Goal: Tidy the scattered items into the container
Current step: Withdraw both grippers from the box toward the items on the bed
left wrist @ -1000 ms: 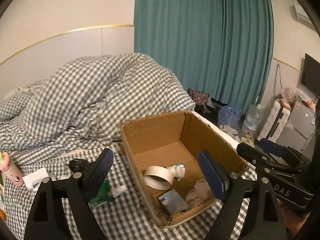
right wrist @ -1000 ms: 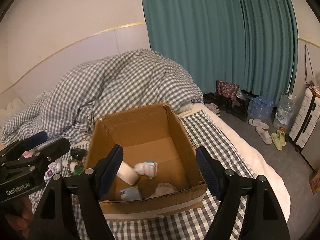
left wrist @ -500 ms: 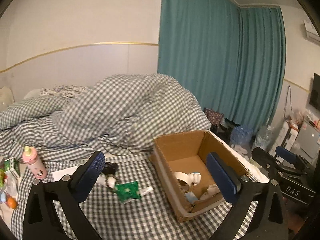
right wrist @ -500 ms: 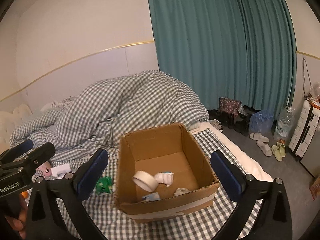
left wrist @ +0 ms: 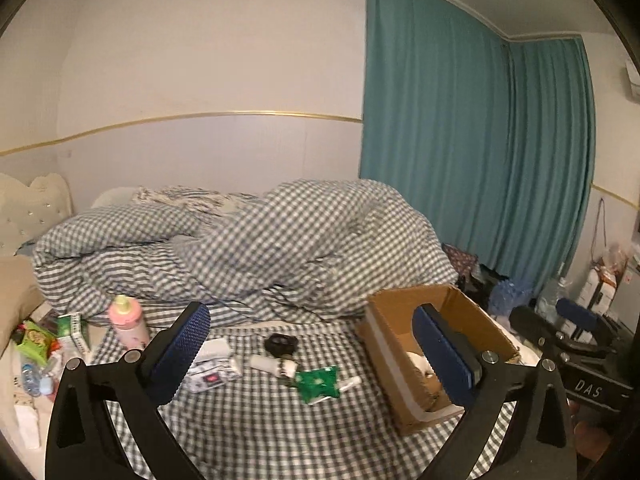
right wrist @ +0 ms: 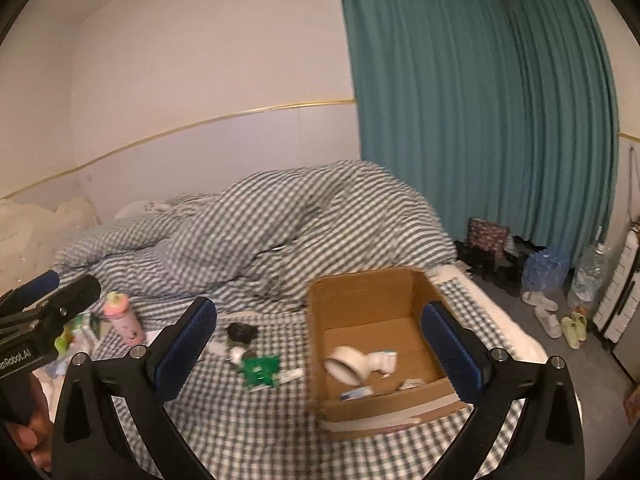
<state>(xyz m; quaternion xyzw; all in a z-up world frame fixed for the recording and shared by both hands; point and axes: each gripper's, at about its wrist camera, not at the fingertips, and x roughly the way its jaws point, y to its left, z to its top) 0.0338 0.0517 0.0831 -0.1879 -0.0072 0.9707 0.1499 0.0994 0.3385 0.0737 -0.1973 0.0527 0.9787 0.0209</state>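
Observation:
An open cardboard box point(right wrist: 360, 292) point(left wrist: 464, 300) sits on the checked bed and holds a tape roll point(right wrist: 343, 367), a white bottle point(right wrist: 382, 361) and small packets. On the sheet left of it lie a green packet point(right wrist: 262, 369) point(left wrist: 318, 382), a white tube point(left wrist: 272, 362), a black round item point(right wrist: 241, 332) point(left wrist: 281, 343), a white card packet point(left wrist: 212, 368) and a pink bottle point(right wrist: 122, 318) point(left wrist: 128, 322). My left gripper point(left wrist: 316, 352) and right gripper point(right wrist: 320, 348) are both open and empty, held above the bed, back from the items.
A heaped checked duvet point(left wrist: 300, 236) fills the back of the bed. Snack packets and small bottles point(left wrist: 36, 340) lie at the far left edge. Teal curtains point(right wrist: 480, 120), shoes point(right wrist: 544, 312), water bottles and a suitcase stand on the floor at the right.
Both grippers have pulled back and up from the box, so more of the bed and the scattered items came into view. Both stay open and empty.

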